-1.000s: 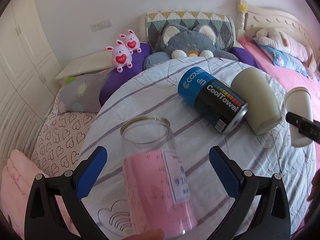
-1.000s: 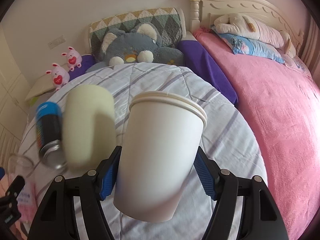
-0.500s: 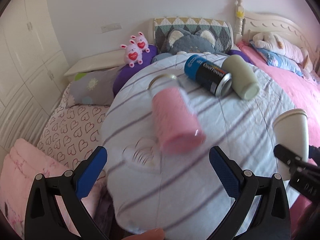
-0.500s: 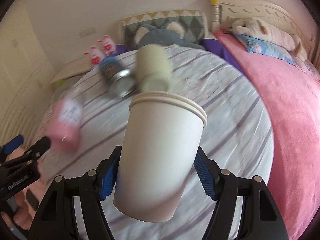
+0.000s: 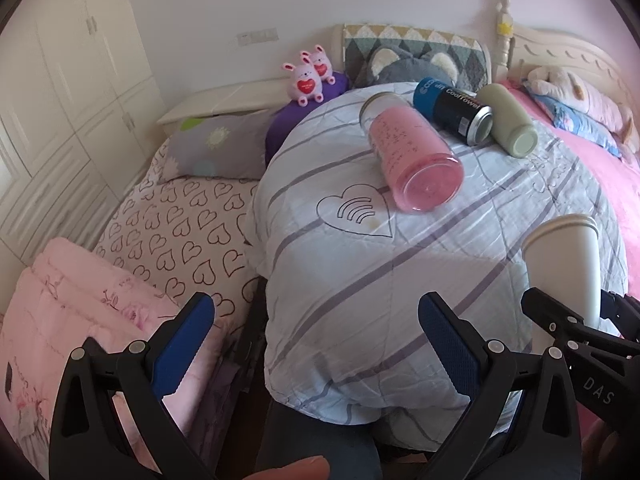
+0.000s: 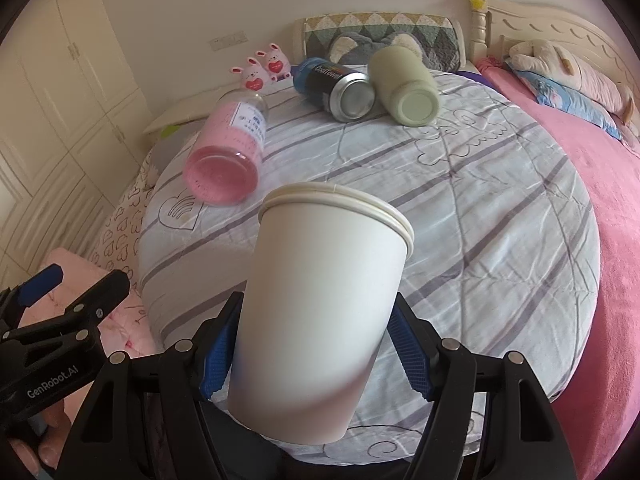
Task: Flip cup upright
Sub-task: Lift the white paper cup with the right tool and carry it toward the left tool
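Your right hand-held gripper [image 6: 312,354] clamps white paper cup [image 6: 324,300] low on wall, rim up and tilted away from you: low grip leaves base free for set-down, I'd judge. Cup hangs above round desk [image 6: 500,216], not touching. Your left hand-held gripper [image 5: 316,330] wide apart, empty, parked left of cup. Ahead, pink jar [image 6: 226,160], can [image 6: 336,84] and green tumbler [image 6: 406,88] lie on sides.

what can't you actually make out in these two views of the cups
- White paper cup: inside hidden in right wrist view; left wrist view shows only its side, base behind the right hand-held gripper.
- Pink bottle: label print too small.
- Green tumbler: far end faces away in both views.
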The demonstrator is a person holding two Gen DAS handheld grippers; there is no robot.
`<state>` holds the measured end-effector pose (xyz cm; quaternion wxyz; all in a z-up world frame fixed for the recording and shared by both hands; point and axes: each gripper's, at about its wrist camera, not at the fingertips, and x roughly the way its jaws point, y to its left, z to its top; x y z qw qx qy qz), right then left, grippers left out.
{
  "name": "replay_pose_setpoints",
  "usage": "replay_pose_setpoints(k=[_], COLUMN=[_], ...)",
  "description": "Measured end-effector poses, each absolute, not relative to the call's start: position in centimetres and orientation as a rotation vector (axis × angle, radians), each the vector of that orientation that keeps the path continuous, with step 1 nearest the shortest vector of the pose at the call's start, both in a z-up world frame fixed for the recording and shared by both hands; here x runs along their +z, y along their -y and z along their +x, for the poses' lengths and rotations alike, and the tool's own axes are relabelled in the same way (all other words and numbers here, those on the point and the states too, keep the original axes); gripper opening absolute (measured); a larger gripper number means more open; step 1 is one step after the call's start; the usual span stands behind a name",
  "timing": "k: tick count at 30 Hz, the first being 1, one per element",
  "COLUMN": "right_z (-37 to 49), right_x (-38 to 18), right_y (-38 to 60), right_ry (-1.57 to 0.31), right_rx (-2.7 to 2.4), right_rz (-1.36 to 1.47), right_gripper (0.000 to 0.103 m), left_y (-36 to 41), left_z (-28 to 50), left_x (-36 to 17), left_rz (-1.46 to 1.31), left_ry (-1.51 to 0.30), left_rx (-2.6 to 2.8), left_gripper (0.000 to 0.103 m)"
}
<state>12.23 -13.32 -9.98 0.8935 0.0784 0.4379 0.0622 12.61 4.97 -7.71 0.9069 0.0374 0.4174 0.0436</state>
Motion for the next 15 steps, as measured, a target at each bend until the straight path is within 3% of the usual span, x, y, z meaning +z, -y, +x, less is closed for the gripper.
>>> replay_pose_setpoints(k=[6,9,15], right_z=[12.8,13.0,11.6], right_x=[-10.6,-11.0,-9.6], right_y=[12.9,12.9,12.7], right_ry=[-0.929,-0.941,-0.899], right_rx=[0.130,0.122,0.110], right_rz=[0.142,0.132,0.091], right_gripper=[0.072,0.081,0.081], left_y=[-4.9,-4.7,-4.4], left_z=[12.5,12.4,11.3], left_x=[-7.5,-7.4,-6.4], left_rz=[0.080,0.086,0.087], left_ry=[-0.856,-0.858,-0.842], left_rx=[0.092,0.090,0.092], left_gripper=[0.103,0.103,0.103])
